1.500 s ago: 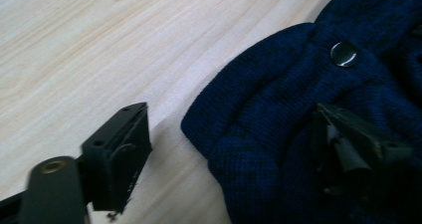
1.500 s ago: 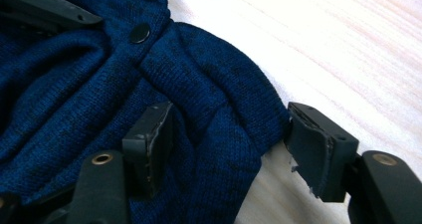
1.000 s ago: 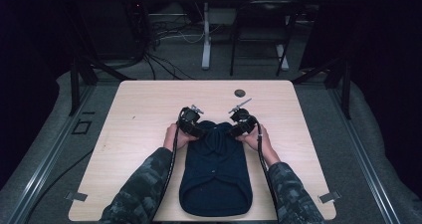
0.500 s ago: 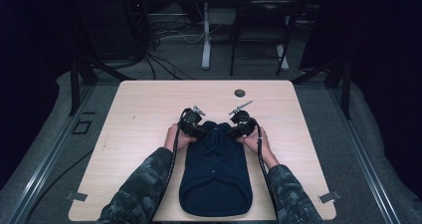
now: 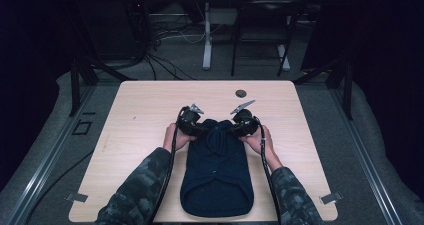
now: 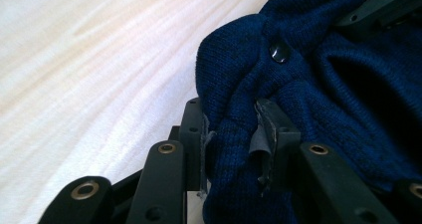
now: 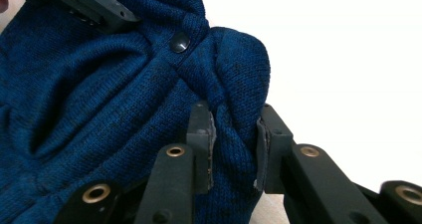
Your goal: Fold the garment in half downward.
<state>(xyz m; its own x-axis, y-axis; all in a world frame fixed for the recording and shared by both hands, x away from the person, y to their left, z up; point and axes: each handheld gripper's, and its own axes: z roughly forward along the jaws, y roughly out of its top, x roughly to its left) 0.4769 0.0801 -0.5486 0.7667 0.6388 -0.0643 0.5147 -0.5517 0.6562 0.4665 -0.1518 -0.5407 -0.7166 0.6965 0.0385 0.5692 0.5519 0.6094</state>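
Both grippers, left gripper [image 6: 231, 134] and right gripper [image 7: 234, 134], pinch navy sweater [image 5: 215, 170] far edge; keep pinches firm, move both evenly

Bare table [image 5: 150, 115] around; small disc [image 5: 241, 93] beyond.

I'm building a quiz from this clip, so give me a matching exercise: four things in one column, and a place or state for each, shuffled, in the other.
Things:
1. left tongs
2. right tongs
3. dark blue knit garment
4. small dark round thing

Places or states:
A. lies flat near the table's near edge, far end bunched up
B. alone on the bare wood near the far edge
C. shut on knit at the bunch's left side
D. shut on knit at the bunch's right side

Pairs: 1-C, 2-D, 3-A, 4-B
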